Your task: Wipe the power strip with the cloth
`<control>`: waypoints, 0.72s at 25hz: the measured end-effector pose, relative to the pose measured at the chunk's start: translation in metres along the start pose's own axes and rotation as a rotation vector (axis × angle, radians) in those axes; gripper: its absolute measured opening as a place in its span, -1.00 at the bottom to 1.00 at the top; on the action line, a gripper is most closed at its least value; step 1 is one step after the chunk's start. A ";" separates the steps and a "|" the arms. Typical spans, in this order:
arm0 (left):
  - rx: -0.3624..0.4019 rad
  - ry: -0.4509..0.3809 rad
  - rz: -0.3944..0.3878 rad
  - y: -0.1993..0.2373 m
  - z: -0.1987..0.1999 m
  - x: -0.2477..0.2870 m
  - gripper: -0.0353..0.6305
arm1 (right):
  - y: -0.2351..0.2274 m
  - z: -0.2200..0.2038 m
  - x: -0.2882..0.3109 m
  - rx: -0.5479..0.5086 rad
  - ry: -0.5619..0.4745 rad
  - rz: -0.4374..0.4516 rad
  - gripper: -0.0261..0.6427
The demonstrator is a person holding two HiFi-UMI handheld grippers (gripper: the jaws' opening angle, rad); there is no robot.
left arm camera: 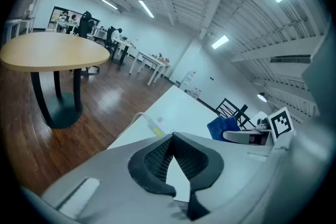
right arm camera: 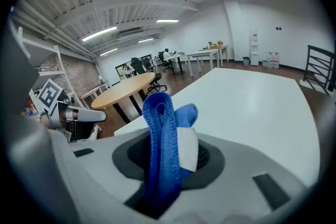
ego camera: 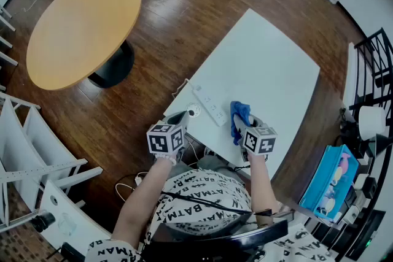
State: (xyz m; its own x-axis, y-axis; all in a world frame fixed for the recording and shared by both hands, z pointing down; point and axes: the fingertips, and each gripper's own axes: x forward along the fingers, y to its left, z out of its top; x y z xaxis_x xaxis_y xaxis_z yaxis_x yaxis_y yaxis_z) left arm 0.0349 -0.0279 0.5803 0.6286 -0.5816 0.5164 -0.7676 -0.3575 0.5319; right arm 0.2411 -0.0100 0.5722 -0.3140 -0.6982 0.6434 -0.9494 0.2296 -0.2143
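Note:
A white power strip [ego camera: 209, 106] lies near the front left corner of the white table [ego camera: 270, 64], with its cable running off the left edge. My right gripper [ego camera: 244, 126] is shut on a blue cloth [ego camera: 239, 118], held just right of the strip. In the right gripper view the folded cloth [right arm camera: 157, 113] sticks up from between the jaws. My left gripper [ego camera: 178, 119] hovers at the table's corner, left of the strip, with its jaws shut and nothing between them. The left gripper view shows the strip [left arm camera: 155, 124] ahead and the cloth [left arm camera: 223, 127] to the right.
A round wooden table [ego camera: 80, 21] stands on the wood floor to the far left. White shelving [ego camera: 31, 150] is at the near left. A black rack [ego camera: 377, 64] and a blue box [ego camera: 328, 184] stand to the right of the table.

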 end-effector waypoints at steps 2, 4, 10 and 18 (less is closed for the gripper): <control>0.009 0.005 0.004 0.002 0.000 -0.002 -0.89 | 0.008 0.003 0.008 -0.016 0.004 0.021 -0.55; 0.023 0.017 0.005 0.001 -0.002 -0.003 -0.89 | 0.015 0.006 0.015 -0.033 0.011 0.039 -0.55; 0.060 0.029 -0.017 0.000 -0.004 -0.003 -0.89 | 0.038 0.027 0.044 -0.072 0.025 0.092 -0.55; 0.061 0.038 -0.021 0.010 0.004 0.000 -0.89 | 0.071 0.046 0.103 -0.168 0.162 0.155 -0.55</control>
State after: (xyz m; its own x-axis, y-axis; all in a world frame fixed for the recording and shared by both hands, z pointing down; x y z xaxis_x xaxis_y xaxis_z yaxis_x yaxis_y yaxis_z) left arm 0.0268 -0.0344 0.5835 0.6479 -0.5460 0.5312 -0.7598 -0.4139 0.5014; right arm 0.1415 -0.0974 0.5893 -0.4386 -0.5319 0.7244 -0.8730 0.4436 -0.2029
